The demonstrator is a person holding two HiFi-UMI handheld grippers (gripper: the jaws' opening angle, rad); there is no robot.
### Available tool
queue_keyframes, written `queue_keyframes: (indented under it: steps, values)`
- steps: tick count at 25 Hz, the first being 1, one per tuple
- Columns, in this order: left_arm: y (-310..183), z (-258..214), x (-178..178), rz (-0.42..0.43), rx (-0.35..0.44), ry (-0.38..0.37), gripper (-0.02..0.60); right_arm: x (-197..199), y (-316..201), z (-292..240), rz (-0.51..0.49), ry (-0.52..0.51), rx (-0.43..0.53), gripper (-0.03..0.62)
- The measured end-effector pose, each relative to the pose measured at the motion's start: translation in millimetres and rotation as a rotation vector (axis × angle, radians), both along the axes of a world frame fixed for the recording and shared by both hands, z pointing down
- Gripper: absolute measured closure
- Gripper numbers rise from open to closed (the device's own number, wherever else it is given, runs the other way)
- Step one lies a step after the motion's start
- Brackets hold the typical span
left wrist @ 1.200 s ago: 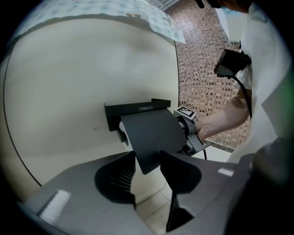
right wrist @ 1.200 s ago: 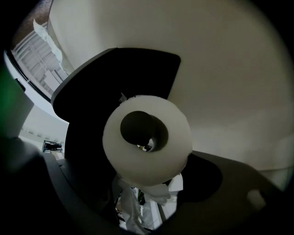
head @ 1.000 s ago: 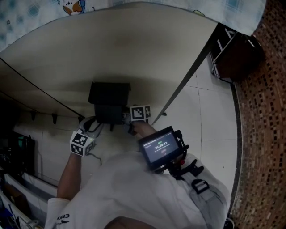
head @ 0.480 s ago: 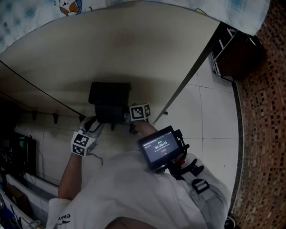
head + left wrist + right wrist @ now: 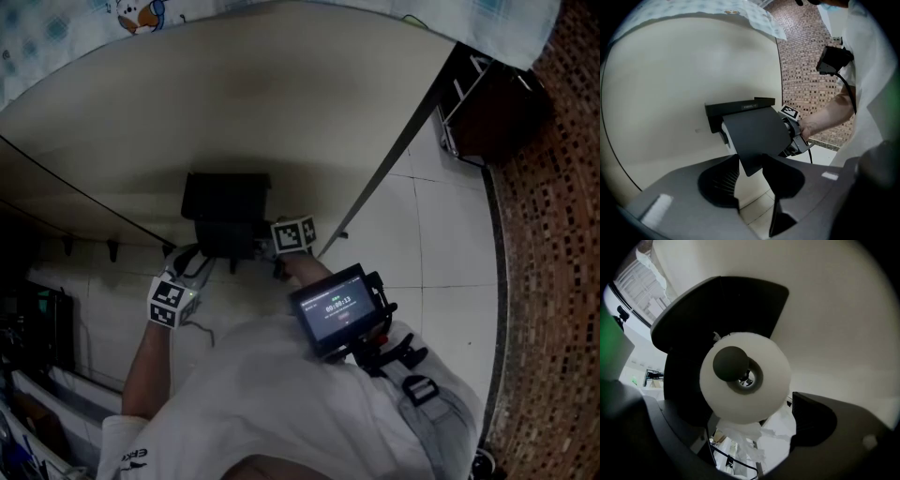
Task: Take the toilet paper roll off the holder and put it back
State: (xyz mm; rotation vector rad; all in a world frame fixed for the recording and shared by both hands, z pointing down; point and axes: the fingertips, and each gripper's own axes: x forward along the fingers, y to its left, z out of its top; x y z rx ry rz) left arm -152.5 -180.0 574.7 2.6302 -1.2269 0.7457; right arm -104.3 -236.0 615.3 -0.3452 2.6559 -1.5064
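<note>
A black paper holder [image 5: 227,208] hangs on the cream wall. Its lifted cover flap [image 5: 754,136] has its lower corner between the jaws of my left gripper [image 5: 752,180]. These jaws have just been closing a little, but the pads stand apart from the flap. The white toilet roll [image 5: 764,394] sits on the holder's spindle [image 5: 730,363], seen end-on, with a torn tail [image 5: 740,437] hanging. My right gripper [image 5: 740,427] straddles the roll. Its jaws have just been opening and stand wide, off the paper. In the head view both marker cubes [image 5: 293,234] sit under the holder, fingertips hidden.
A screen device [image 5: 337,307] is strapped at the person's chest. The floor [image 5: 441,244] is white tile, and a brick-patterned surface [image 5: 553,281] lies to the right. A dark rack [image 5: 487,103] stands at the upper right. A rail of hooks [image 5: 112,248] runs at the left.
</note>
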Motion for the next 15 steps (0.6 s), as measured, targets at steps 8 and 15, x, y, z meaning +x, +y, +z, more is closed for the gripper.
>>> queue_keyframes:
  steps: [8, 15]
  values:
    - [-11, 6, -11, -0.006, 0.000, 0.010, 0.440, 28, -4, 5, 0.089, 0.004, -0.008, 0.073]
    - [-13, 16, 0, -0.023, -0.005, 0.006, 0.446, 77, 8, 6, 0.176, 0.020, -0.013, 0.085]
